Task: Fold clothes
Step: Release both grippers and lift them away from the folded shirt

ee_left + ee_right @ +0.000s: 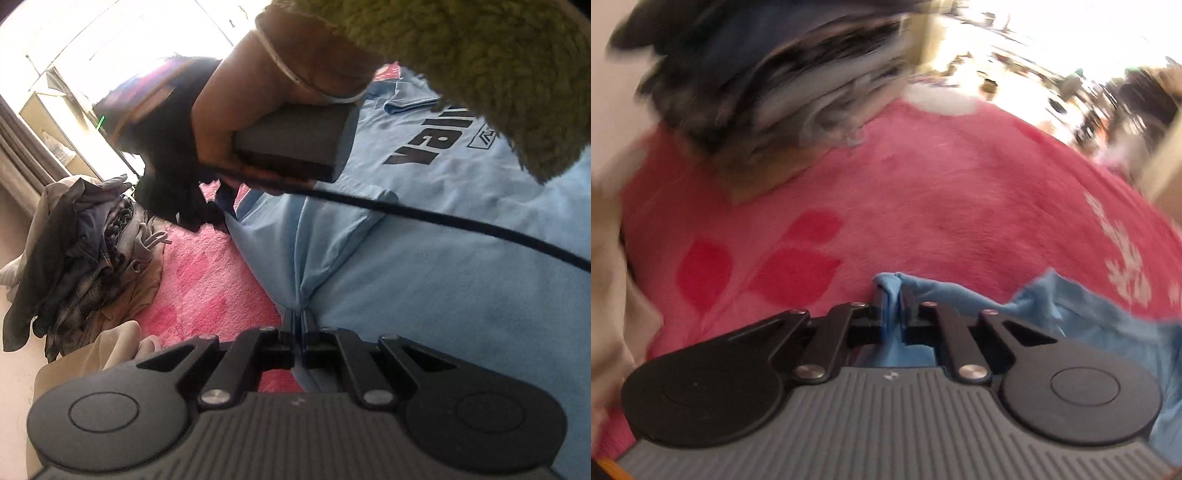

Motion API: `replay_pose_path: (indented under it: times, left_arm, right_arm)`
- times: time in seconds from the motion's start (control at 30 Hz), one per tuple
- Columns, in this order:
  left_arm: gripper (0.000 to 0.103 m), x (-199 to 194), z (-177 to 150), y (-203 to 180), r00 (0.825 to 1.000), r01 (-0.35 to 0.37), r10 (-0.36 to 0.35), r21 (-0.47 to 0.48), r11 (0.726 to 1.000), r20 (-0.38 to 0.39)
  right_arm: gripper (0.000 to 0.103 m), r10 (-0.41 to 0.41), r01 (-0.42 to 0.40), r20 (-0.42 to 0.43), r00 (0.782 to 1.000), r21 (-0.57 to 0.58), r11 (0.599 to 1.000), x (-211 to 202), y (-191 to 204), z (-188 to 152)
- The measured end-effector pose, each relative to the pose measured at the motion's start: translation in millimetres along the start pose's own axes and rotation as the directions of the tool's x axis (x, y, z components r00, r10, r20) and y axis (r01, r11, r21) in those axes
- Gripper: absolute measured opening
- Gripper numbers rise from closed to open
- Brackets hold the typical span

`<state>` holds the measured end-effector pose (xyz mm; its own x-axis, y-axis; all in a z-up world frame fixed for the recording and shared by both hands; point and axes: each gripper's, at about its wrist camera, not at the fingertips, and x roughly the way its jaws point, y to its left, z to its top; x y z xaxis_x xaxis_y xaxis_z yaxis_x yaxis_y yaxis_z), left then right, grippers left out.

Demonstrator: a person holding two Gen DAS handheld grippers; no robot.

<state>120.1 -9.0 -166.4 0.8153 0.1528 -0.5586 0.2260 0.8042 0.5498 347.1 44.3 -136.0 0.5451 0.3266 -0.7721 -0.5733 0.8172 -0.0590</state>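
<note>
Both grippers pinch the light blue shirt over the pink blanket.

The left gripper (298, 317) is clamped on a fold of the shirt (424, 258), which spreads ahead and to its right; the right gripper (893, 299) grips a bunched edge between its jaws, cloth trailing to its right. The thin bunch could slip loose, and the cable (461, 225) lying across the shirt may snag a fold.

Pink fleece blanket (923, 192) — light-blue shirt (424, 266), heaped dark clothes (85, 258) on it
</note>
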Motion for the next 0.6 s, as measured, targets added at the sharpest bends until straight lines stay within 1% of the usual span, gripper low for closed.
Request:
replay_pose_path:
  times: [0.03, 0.07, 0.1, 0.17, 0.2, 0.23, 0.27, 0.3, 0.33, 0.37, 0.4, 0.43, 0.5, 0.57, 0.6]
  left_arm:
    - [0.001, -0.1, 0.5, 0.1, 1.000, -0.003, 0.003, 0.004, 1.000, 0.000]
    - [0.001, 0.3, 0.7, 0.0, 1.000, -0.004, 0.004, 0.007, 1.000, -0.001]
    - [0.001, 0.6, 0.8, 0.0, 1.000, -0.005, 0.005, 0.010, 1.000, -0.001]
    - [0.001, 1.5, 0.5, 0.7, 1.000, -0.006, 0.006, 0.015, 1.000, -0.003]
    - [0.002, 1.7, 0.3, 0.7, 1.000, -0.006, 0.006, 0.019, 1.000, -0.003]
    - [0.002, 2.5, 0.6, -0.1, 1.000, -0.008, 0.008, 0.024, 1.000, -0.001]
    - [0.002, 3.2, 1.0, -1.0, 1.000, -0.010, 0.010, 0.030, 1.000, 0.000]
    - [0.002, 2.8, 0.5, -2.8, 1.000, -0.015, 0.015, 0.034, 0.999, 0.001]
    - [0.002, 3.0, 0.9, -4.1, 1.000, -0.022, 0.022, 0.040, 0.999, 0.000]
    - [0.002, 1.2, 0.1, -5.0, 1.000, -0.027, 0.027, 0.041, 0.999, -0.002]
    - [0.002, 1.3, 0.7, -5.2, 1.000, -0.030, 0.030, 0.042, 0.999, -0.006]
    - [0.003, 1.5, 1.2, -5.3, 0.999, -0.032, 0.033, 0.042, 0.999, -0.010]
    - [0.007, 1.6, 3.5, -5.2, 0.999, -0.036, 0.037, 0.044, 0.998, -0.023]
    - [0.011, 2.5, 7.5, -0.5, 0.999, -0.026, 0.027, 0.026, 0.999, -0.047]
    - [0.018, 4.4, 10.3, 6.1, 0.998, -0.023, 0.023, 0.008, 1.000, -0.062]
  right_arm:
    - [0.004, 0.038, -0.039, 0.018, 0.999, 0.080, 0.996, -2.0, -11.9, -0.6]
    - [0.004, 0.068, -0.071, 0.026, 0.997, 0.133, 0.989, -1.3, -20.5, -1.1]
    - [0.004, 0.087, -0.092, 0.035, 0.996, 0.181, 0.979, 1.4, -26.4, -2.3]
    - [0.004, 0.153, -0.166, 0.070, 0.986, 0.253, 0.953, 9.2, -37.4, -3.8]
    - [0.005, 0.199, -0.214, 0.081, 0.977, 0.285, 0.934, 15.6, -38.7, -4.6]
    - [0.006, 0.225, -0.237, 0.075, 0.972, 0.326, 0.915, 22.5, -42.4, -7.6]
    - [0.006, 0.245, -0.262, 0.093, 0.965, 0.373, 0.890, 25.6, -48.6, -10.4]
    - [0.008, 0.270, -0.292, 0.112, 0.956, 0.413, 0.862, 25.9, -56.0, -13.1]
    - [0.011, 0.302, -0.329, 0.134, 0.944, 0.466, 0.821, 24.9, -65.8, -15.4]
    - [0.014, 0.310, -0.351, 0.168, 0.936, 0.520, 0.778, 18.0, -78.1, -19.2]
    - [0.021, 0.315, -0.373, 0.202, 0.927, 0.571, 0.731, 10.9, -90.3, -23.0]
    - [0.026, 0.307, -0.395, 0.249, 0.918, 0.595, 0.700, -4.8, -103.9, -28.3]
    - [0.030, 0.284, -0.443, 0.341, 0.896, 0.634, 0.634, -36.6, -131.1, -38.9]
    - [0.033, 0.260, -0.463, 0.387, 0.885, 0.656, 0.597, -76.7, -160.9, -52.5]
    - [0.034, 0.244, -0.469, 0.407, 0.880, 0.666, 0.580, -99.4, -176.8, -61.1]
